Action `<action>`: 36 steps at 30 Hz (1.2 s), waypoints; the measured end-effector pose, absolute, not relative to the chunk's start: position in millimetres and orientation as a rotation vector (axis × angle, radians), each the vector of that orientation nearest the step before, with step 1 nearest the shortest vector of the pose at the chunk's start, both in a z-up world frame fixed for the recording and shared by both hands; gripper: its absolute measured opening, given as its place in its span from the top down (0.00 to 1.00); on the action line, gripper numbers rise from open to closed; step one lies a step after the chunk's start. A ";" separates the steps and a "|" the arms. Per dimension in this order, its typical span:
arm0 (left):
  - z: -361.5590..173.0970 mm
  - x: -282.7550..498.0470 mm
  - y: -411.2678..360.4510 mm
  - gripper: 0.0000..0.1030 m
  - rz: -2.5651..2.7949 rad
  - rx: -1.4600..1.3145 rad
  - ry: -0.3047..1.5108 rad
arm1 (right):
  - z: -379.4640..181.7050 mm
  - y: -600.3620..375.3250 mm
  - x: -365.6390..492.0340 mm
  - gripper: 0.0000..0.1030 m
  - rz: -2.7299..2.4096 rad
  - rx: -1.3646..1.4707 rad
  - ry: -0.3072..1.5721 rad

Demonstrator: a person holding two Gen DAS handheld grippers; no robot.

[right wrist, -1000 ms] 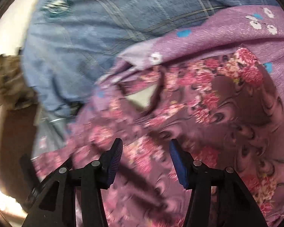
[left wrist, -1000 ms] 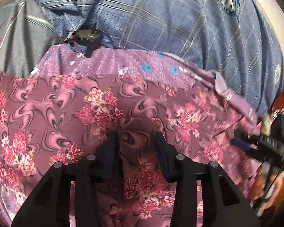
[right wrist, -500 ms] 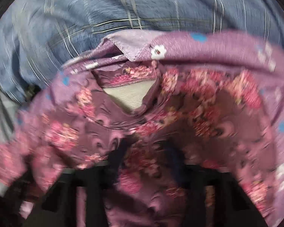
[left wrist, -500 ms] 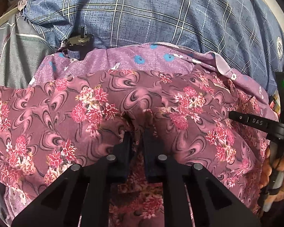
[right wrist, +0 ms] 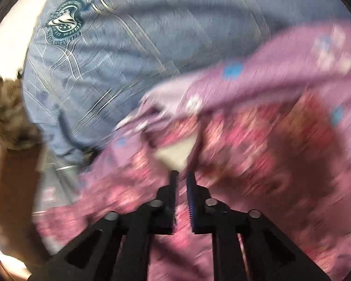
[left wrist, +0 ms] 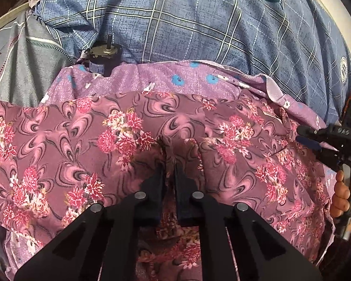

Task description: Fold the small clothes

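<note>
Left gripper (left wrist: 169, 175) closed on floral garment (left wrist: 82, 145); surface: blue plaid bedcover (left wrist: 199, 23)

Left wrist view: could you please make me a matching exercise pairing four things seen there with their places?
Things:
1. floral garment
2. dotted purple garment
3. blue plaid cloth
4. small motor-like part

Places:
A. farthest back, bearing a round crest
B. pinched by the left gripper
C. at the plaid cloth's near edge, upper left
D. a strip showing between the floral and the plaid

Pairs: 1-B, 2-D, 3-A, 4-C.
</note>
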State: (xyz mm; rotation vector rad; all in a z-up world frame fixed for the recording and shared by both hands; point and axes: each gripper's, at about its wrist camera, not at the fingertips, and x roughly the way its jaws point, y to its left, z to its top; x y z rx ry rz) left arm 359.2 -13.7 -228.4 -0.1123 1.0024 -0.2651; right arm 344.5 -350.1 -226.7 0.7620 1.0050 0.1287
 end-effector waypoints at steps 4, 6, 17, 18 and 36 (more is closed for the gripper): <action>-226.9 356.3 -15.2 0.94 -0.281 -0.110 0.992 | -205.8 -325.9 343.1 0.46 0.179 0.590 0.957; -225.3 354.5 -15.3 0.94 -0.287 -0.108 0.982 | -200.6 -312.6 344.5 0.46 0.243 0.527 0.969; -226.6 352.5 -17.0 0.94 -0.297 -0.063 0.968 | -232.1 -277.7 374.8 0.50 0.302 0.246 1.159; -226.9 354.5 -14.7 0.94 -0.292 -0.068 0.970 | -235.1 -276.8 371.4 0.51 0.330 0.230 1.189; -227.5 355.4 -15.9 0.94 -0.280 -0.066 0.976 | -239.4 -260.2 336.8 0.66 0.404 -0.061 1.116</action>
